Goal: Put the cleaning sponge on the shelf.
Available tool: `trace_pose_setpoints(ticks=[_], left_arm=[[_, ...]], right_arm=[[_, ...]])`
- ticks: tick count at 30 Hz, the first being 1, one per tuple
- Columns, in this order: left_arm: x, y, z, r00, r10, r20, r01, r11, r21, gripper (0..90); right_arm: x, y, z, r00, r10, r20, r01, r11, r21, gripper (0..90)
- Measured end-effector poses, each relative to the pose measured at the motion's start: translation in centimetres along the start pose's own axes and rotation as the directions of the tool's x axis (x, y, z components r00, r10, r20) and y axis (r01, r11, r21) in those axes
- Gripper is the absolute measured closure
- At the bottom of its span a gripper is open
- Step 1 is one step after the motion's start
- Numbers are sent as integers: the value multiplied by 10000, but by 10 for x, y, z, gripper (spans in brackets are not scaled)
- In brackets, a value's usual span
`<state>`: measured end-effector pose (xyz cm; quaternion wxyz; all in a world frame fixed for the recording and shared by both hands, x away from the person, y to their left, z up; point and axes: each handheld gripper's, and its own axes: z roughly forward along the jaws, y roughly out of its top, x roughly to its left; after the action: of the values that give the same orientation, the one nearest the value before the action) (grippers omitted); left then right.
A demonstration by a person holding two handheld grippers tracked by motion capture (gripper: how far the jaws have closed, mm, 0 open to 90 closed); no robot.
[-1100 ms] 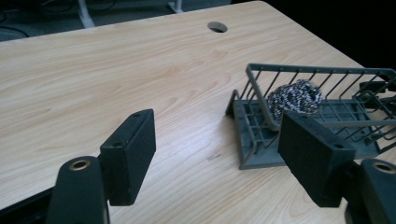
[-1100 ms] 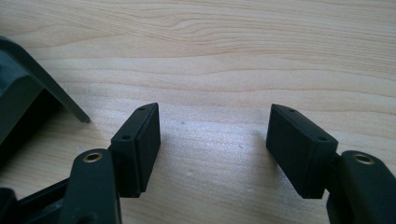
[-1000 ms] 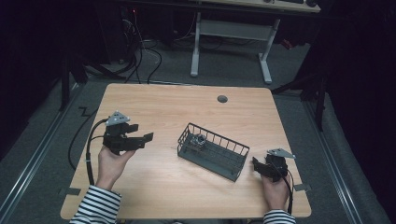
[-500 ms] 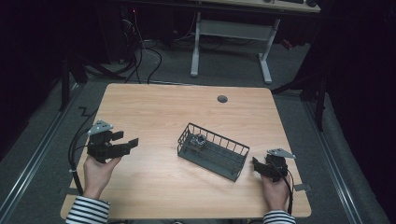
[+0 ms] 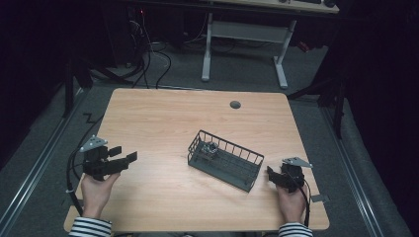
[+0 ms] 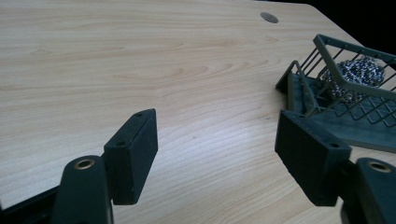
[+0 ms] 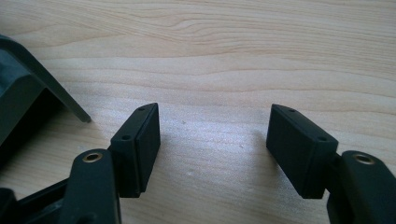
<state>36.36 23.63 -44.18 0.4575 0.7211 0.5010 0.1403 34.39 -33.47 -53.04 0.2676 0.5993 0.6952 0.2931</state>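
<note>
A dark wire basket (image 5: pixel 237 168) lies slantwise on the wooden table (image 5: pixel 168 118), right of centre. A steel scourer (image 5: pixel 211 148) sits in its left end. My left gripper (image 5: pixel 123 154) hovers near the table's left front, well apart from the basket, pointing toward it. It is open, and its jaws have just been closing a little with nothing between them. In the left gripper view the gripper (image 6: pixel 217 140) faces bare wood, with the basket (image 6: pixel 327 44) and scourer (image 6: pixel 357 74) at right. My right gripper (image 5: pixel 271 175) rests open by the basket's right end. In the right gripper view the open gripper (image 7: pixel 215 140) has the basket's corner (image 7: pixel 23 79) at left.
A round cable hole (image 5: pixel 235 104) sits near the table's far edge. The left gripper's cable (image 5: pixel 74 168) loops over the table's left edge. A white desk frame (image 5: pixel 247 34) stands on the floor beyond the table.
My left hand has drawn its gripper leftward, toward the table's near left corner, and lower. The right hand and the basket have stayed put.
</note>
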Motion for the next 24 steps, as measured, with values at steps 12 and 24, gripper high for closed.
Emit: trace_pose_setpoints(ticks=[12, 24], left_arm=[[4, -23, 10, 9993, -328, 158, 321, 9985, 440, 297], [3, -44, 27, 9994, -354, -37, 356, 9946, 972, 294]], right_arm=[[0, 0, 0, 10000, -8, -14, 8, 10000, 0, 352], [0, 0, 0, 10000, -55, -42, 55, 10000, 11, 352]])
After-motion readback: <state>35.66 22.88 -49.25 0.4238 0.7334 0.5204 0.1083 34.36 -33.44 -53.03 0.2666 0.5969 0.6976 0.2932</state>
